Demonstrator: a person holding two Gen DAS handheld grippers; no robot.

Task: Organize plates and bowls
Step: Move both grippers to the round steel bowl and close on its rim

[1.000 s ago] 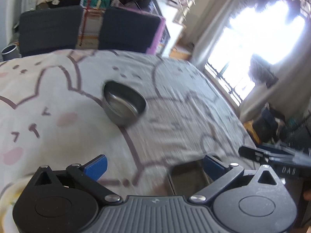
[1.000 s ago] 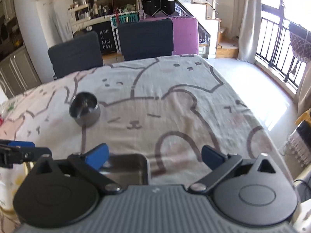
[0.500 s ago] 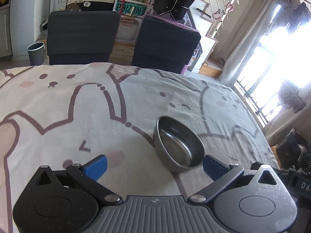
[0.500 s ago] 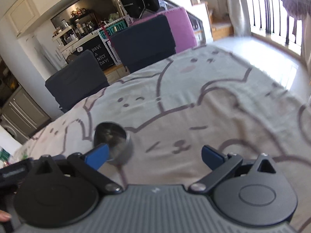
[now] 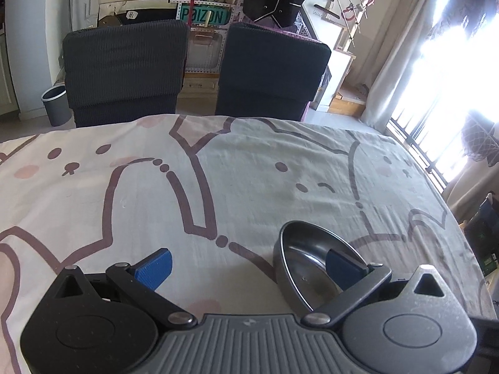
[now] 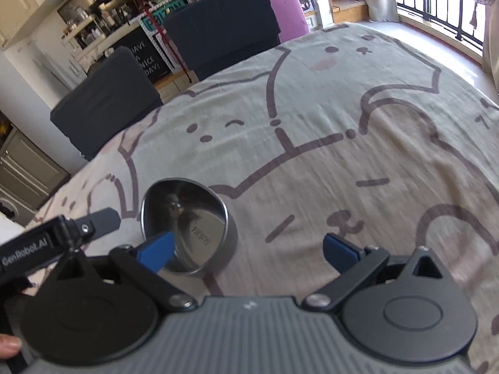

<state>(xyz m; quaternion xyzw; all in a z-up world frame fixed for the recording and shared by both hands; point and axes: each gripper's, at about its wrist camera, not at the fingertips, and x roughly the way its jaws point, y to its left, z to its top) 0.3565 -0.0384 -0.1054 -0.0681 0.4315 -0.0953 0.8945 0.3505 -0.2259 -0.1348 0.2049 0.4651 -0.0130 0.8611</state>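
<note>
**Two grippers close around one steel bowl**

Both grippers sit low over the worktop (image 5: 249, 168), which wears a cloth printed with cartoon animals. The left gripper (image 5: 248, 263) points toward the two dark chairs (image 5: 124, 71) at the far edge, its fingers spread wide. The steel bowl (image 5: 307, 265) stands upright on the cloth at its right side; the right blue fingertip (image 5: 343, 263) shows over the bowl's hollow, though I cannot tell whether it touches the metal. The left fingertip is well apart from the bowl, so nothing is gripped.

Seen from the right gripper (image 6: 248, 249), the same bowl (image 6: 187, 227) lies by its left blue fingertip (image 6: 157, 251), which overlaps the near rim. This gripper is also wide open and holds nothing. The left gripper's dark finger (image 6: 99, 219) reaches in from the left, just beside the bowl.

The cloth beyond the bowl and out to the right lies bare, up to the edge by the window (image 6: 436, 0). A fingertip of the person (image 6: 9, 347) shows at the bottom left corner.
</note>
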